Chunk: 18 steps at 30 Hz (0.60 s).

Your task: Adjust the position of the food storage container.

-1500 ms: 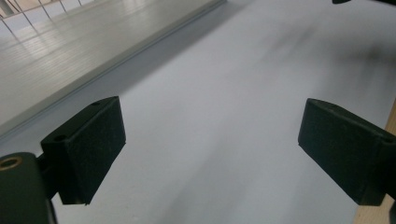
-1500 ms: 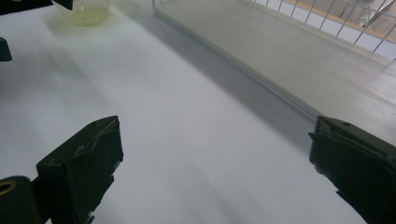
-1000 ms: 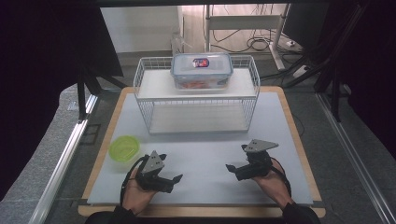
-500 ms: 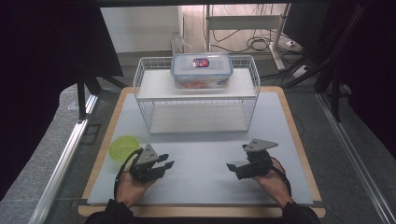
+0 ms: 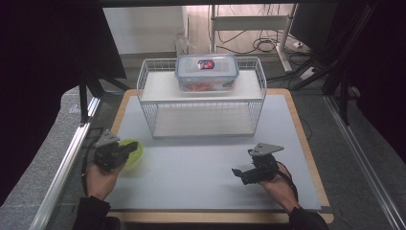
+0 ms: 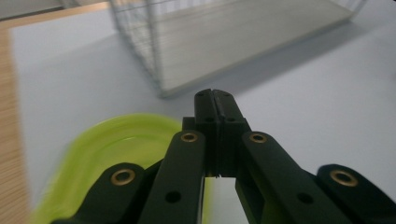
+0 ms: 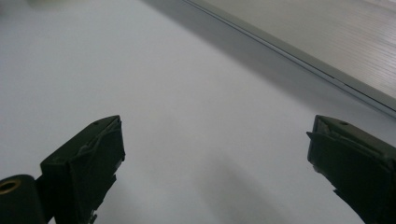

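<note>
One lime-green lid [image 5: 131, 152] lies flat at the near left of the bench [image 5: 201, 167], well short of the rack; the left claw [image 5: 125, 150] sits over its near edge with jaws pressed together, gripping nothing; the right claw [image 5: 238, 174] hovers at the near right, jaws wide apart over bare mat; one white wire rack [image 5: 201, 103] stands far centre, one clear lidded food container [image 5: 207, 72] on its top shelf.
</note>
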Motion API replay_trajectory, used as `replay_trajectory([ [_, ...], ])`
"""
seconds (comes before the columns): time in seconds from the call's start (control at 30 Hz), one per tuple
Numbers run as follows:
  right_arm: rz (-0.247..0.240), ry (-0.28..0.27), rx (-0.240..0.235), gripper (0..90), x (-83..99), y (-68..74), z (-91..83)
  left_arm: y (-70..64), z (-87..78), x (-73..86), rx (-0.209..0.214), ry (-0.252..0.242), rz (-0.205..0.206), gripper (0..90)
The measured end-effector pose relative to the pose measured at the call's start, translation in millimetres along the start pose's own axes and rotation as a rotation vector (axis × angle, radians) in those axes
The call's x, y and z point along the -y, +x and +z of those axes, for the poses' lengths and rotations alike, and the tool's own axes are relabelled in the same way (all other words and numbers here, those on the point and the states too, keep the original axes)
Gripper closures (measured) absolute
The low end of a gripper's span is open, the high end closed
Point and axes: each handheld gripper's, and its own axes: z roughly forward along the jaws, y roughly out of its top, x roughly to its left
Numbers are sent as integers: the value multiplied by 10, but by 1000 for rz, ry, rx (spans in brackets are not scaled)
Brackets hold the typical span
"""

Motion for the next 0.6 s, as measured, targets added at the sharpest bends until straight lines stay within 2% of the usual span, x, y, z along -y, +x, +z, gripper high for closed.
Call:
replay_trajectory([
  [0.07, 3, 2, -1, 38, 3, -2, 4, 137, -60, 40, -39, -3, -19, 900],
  [0.17, 4, 7, -2, 38, 7, 0, 15, 350, -120, 118, -73, -16, -64, 900],
  [0.37, 0, 20, -12, 38, 14, 10, 38, 709, -50, 332, -140, 3, -165, 900],
  [0.43, -5, 26, -13, 38, 17, 15, 47, 782, 5, 399, -143, 23, -190, 900],
  [0.6, -9, 33, -15, 40, 22, 19, 59, 807, 108, 443, -165, 67, -181, 900],
])
